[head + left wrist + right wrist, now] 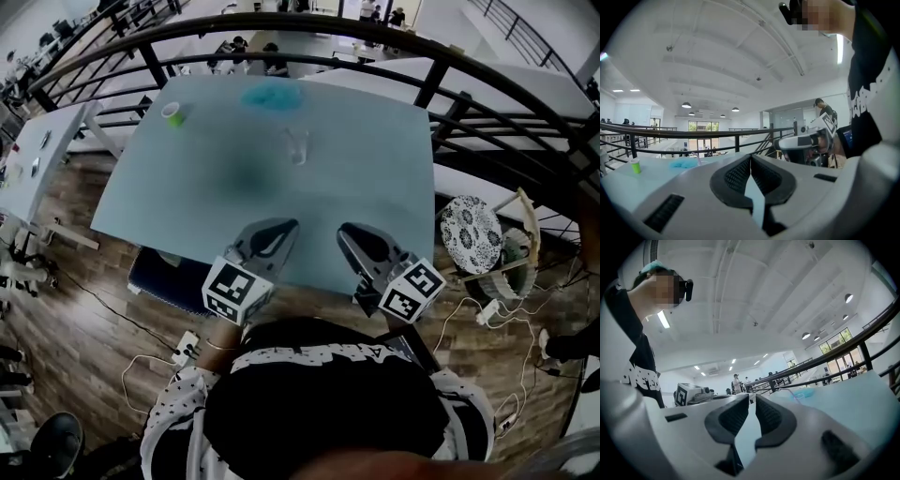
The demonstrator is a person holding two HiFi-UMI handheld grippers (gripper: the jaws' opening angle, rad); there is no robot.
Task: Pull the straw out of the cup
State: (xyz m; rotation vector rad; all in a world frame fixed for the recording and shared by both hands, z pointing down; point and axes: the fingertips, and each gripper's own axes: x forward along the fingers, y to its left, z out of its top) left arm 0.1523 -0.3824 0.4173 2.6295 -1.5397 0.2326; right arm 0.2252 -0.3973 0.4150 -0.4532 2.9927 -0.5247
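— Where is the cup standing?

— The clear cup (297, 145) is standing upright on the pale blue surface (375, 187), toward the far side, just in front of a blue cloth (270, 94) that is lying near the far edge. A small green cup (173, 114) is sitting well off to its left, by the far left corner.

— And the straw?

— From the head view it is showing too faintly for me to pick out, so I am not saying how it is leaning.

— What is the left tool (287, 226) doing?

— It is hovering over the near edge of the surface, well apart from the cup. In its own view the left tool (750, 157) is showing its jaws meeting at the tips, with nothing between them.

— And the right one?

— The right tool (346, 231) is hanging beside it, also at the near edge and far from the cup. In the right gripper view the right tool (751, 398) is showing its jaws only a thin slit apart, gripping nothing; the surface is showing through the gap.

— Anything behind?

— A dark railing (422, 56) is curving past the far side of the surface.
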